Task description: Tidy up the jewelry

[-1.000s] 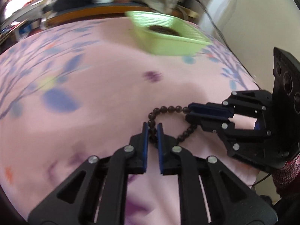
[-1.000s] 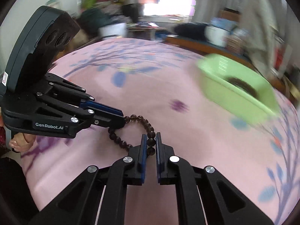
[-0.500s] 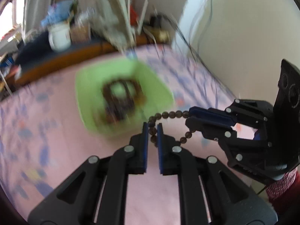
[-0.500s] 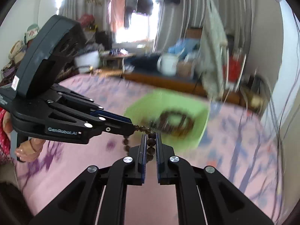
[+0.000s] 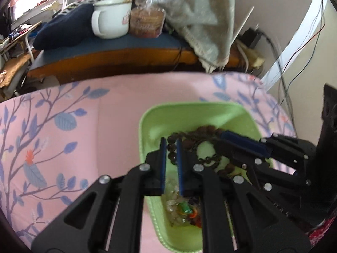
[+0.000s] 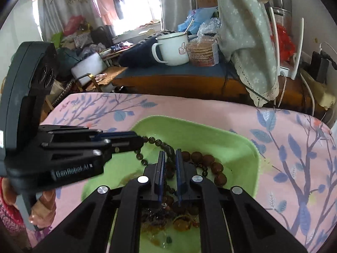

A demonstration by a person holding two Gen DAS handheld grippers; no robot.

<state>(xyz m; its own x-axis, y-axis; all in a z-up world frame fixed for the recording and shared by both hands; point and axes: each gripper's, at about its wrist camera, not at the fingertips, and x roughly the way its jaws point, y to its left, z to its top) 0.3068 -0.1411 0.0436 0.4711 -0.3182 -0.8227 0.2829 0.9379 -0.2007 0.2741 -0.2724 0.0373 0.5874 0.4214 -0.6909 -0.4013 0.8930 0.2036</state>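
Beads of the dark bracelet [image 6: 157, 142] hang strung between both grippers over the green tray [image 6: 242, 145], each pinching one side, likely to lower it untangled. Left gripper [image 5: 170, 147] and right gripper [image 6: 169, 158] are clenched on it. Other jewelry [image 6: 181, 219] lies at the tray's 6 o'clock, on the pink bed [image 6: 294, 147].

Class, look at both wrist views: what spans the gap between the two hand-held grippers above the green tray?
A dark bead bracelet stretches from the left hand-held gripper to the right hand-held gripper, over the green tray; clearest in the right wrist view.
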